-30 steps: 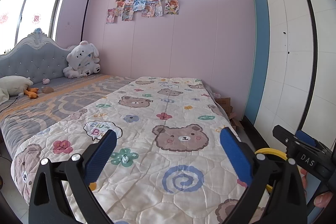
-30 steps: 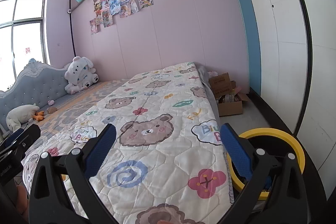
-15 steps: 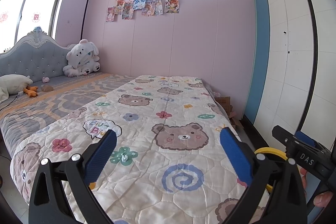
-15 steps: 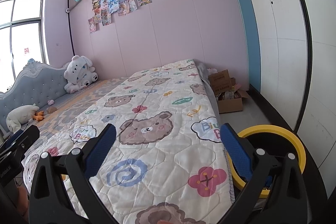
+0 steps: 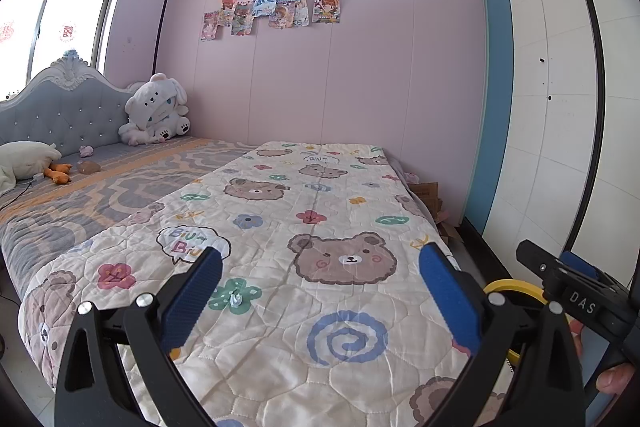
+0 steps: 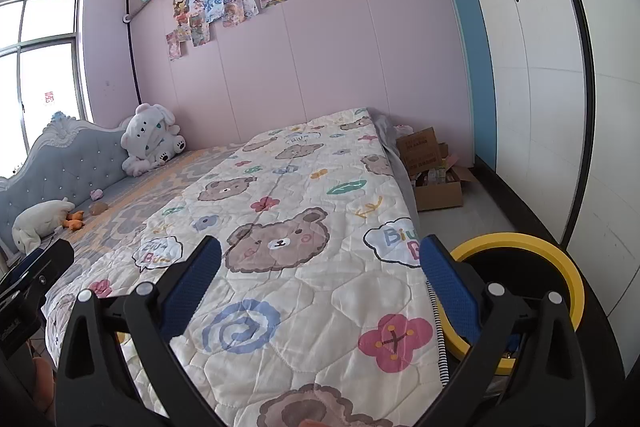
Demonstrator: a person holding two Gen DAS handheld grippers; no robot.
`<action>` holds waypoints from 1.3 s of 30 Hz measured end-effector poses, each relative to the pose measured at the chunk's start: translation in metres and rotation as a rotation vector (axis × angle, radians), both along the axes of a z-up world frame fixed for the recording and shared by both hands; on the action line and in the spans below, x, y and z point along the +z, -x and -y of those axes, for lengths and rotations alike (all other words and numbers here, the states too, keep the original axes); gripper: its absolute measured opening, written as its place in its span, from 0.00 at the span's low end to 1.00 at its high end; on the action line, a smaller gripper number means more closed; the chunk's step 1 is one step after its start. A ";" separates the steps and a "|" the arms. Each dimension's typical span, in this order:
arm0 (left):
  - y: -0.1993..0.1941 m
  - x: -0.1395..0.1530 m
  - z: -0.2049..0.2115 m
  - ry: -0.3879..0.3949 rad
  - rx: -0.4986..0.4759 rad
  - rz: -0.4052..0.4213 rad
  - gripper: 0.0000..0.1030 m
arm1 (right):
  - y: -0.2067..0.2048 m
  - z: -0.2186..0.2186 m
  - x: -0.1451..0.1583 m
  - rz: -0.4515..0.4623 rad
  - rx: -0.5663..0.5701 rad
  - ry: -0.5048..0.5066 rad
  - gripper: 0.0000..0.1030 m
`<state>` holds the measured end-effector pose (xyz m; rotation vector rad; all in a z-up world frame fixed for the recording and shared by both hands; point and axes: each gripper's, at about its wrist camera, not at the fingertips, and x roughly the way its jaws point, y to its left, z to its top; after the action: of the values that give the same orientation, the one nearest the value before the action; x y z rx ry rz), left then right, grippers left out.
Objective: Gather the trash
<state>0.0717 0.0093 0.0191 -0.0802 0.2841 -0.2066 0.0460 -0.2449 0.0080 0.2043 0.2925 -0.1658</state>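
A small crumpled pale-blue scrap of trash lies on the bear-print quilt, just ahead of my left gripper's left finger. My left gripper is open and empty above the quilt's near end. My right gripper is open and empty, also above the quilt. A yellow-rimmed black bin stands on the floor right of the bed, beside the right gripper's right finger; its rim shows in the left wrist view. The other gripper's body shows at the right edge of the left view.
Plush toys and small items lie near the grey headboard. An open cardboard box sits on the floor by the pink wall. A white wardrobe lines the right side.
Both views have shifted slightly; the left gripper has tilted a little, showing more of the wall. Both grippers stay open and empty.
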 end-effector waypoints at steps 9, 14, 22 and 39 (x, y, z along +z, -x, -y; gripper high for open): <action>-0.001 -0.002 0.001 -0.001 -0.003 -0.003 0.92 | 0.000 -0.003 -0.004 -0.011 0.000 -0.009 0.92; -0.001 -0.004 0.000 -0.001 -0.005 -0.004 0.92 | -0.001 -0.003 -0.004 -0.015 -0.003 -0.012 0.92; -0.001 -0.005 0.000 0.002 -0.007 -0.011 0.92 | -0.001 -0.002 -0.003 -0.015 -0.003 -0.011 0.92; -0.004 -0.010 -0.002 0.001 -0.005 -0.019 0.92 | 0.000 -0.001 -0.007 -0.022 -0.003 -0.019 0.92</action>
<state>0.0760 0.0116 0.0094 -0.0828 0.3036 -0.2111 0.0465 -0.2435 0.0007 0.2222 0.3157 -0.1686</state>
